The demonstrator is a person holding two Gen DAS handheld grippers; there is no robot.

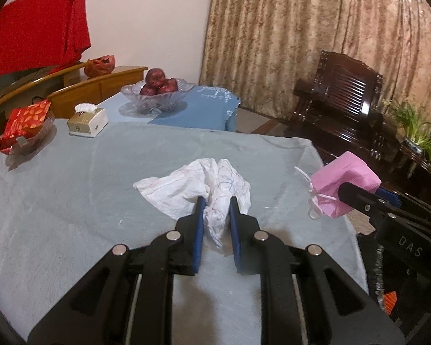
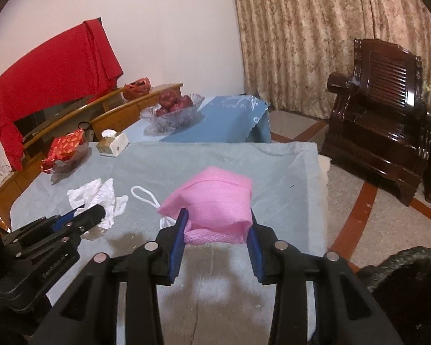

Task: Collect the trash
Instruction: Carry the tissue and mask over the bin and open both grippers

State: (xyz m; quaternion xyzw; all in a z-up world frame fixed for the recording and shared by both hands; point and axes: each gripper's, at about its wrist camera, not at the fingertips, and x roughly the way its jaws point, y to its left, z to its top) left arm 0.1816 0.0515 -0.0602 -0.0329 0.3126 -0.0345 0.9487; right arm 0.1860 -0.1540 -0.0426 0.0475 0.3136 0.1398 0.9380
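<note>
Two pieces are picked up: left tool (image 1: 217,204) clamps the crumpled tissue (image 1: 198,184), right tool (image 2: 217,224) the pink mask (image 2: 215,201); next, a bin.

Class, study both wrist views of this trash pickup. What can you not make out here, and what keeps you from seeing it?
- Where the trash goes: no bin shows in either view.
- Left view: the lower part of the crumpled tissue is hidden by the left gripper.
- Right view: the pink mask covers the table behind it; the right gripper hides its sides.
- The people holding the grippers: outside both views.
</note>
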